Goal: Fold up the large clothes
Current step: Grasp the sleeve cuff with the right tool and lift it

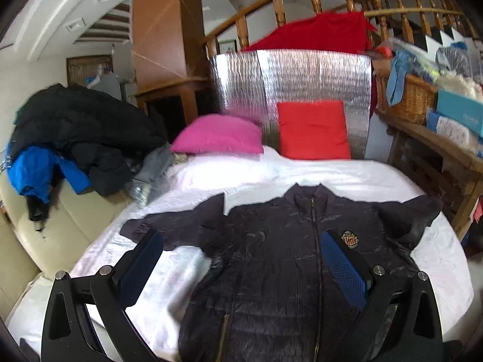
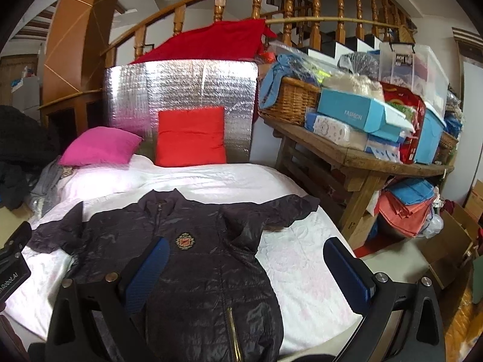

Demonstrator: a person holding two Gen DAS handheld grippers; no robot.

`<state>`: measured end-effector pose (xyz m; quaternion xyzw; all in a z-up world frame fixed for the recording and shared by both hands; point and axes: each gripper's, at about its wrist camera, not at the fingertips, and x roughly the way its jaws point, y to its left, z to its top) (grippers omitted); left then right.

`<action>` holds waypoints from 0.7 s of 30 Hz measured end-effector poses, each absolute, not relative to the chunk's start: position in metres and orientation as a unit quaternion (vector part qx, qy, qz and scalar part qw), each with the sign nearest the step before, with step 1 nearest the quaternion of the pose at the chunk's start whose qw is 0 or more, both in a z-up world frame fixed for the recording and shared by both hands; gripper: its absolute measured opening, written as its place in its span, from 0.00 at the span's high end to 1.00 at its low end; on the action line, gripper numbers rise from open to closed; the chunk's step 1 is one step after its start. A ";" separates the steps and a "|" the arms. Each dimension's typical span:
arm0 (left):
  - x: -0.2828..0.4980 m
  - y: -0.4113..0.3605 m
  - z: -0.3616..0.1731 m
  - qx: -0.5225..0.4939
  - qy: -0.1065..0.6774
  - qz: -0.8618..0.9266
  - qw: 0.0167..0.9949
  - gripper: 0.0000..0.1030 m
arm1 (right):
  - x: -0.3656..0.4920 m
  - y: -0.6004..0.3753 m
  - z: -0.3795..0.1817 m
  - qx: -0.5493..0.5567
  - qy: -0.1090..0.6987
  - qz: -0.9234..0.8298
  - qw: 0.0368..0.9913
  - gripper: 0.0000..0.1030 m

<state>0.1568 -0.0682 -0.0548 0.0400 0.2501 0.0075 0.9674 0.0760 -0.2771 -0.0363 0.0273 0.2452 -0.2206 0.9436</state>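
Blue-padded fingers (image 1: 342,267) of the left gripper (image 1: 241,244) fill the foreground, spread wide and grasping nothing. Between them lies the jacket (image 1: 271,256), dark and quilted, face up on the bed (image 1: 347,178), zipped, both sleeves flung outward. Its crest (image 1: 349,238) sits just beside the right-hand pad; the other pad hovers over one sleeve and the white sheet.

Over to the right gripper (image 2: 247,252): also released, jaws wide apart. One pad hangs over the jacket's chest just below the crest, the other is out past the bed's edge. The jacket's hem runs down under the jaws and out of view.

Ahead of both jaws, a pink pillow (image 2: 101,146) and a red cushion (image 2: 191,135) rest at the head of the bed, the cushion propped against a silver foil panel (image 2: 196,84). A red cloth (image 2: 211,42) drapes above it, under a wooden banister (image 2: 289,3). Beyond the right jaw stands a wooden bench (image 2: 362,157), loaded with a wicker basket (image 2: 289,101) and boxes (image 2: 353,111). Beyond the left jaw, dark coats (image 1: 75,126) and something blue are heaped on a cream sofa (image 1: 60,226).
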 end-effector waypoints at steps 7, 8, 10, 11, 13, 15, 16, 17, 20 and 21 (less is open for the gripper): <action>0.270 -0.088 -0.129 0.032 0.314 0.015 0.949 0.00 | 0.161 -0.378 -0.074 0.130 0.257 -0.160 0.944 0.00; 0.285 -0.091 -0.140 0.033 0.319 0.018 0.947 0.00 | 0.171 -0.401 -0.082 0.153 0.254 -0.143 0.944 0.00; 0.306 -0.095 -0.156 0.035 0.326 0.028 0.944 0.00 | 0.193 -0.452 -0.103 0.203 0.251 -0.114 0.939 0.00; 0.314 -0.095 -0.163 0.035 0.329 0.033 0.943 0.00 | 0.205 -0.485 -0.119 0.239 0.250 -0.112 0.932 0.00; 0.325 -0.097 -0.178 0.035 0.331 0.035 0.942 0.00 | 0.222 -0.545 -0.153 0.321 0.240 -0.112 0.909 0.00; 0.332 -0.100 -0.188 0.046 0.334 0.039 0.941 0.00 | 0.234 -0.598 -0.189 0.410 0.235 -0.107 0.875 0.00; 0.335 -0.102 -0.193 0.052 0.341 0.037 0.938 0.00 | 0.239 -0.620 -0.206 0.454 0.233 -0.105 0.853 0.00; 0.339 -0.104 -0.196 0.055 0.346 0.033 0.936 0.00 | 0.244 -0.644 -0.226 0.502 0.223 -0.107 0.829 0.00; 0.341 -0.113 -0.199 0.077 0.340 0.031 0.937 0.00 | 0.257 -0.683 -0.262 0.562 0.195 -0.102 0.797 0.00; 0.344 -0.116 -0.201 0.085 0.338 0.031 0.937 0.00 | 0.265 -0.692 -0.271 0.568 0.193 -0.097 0.794 0.00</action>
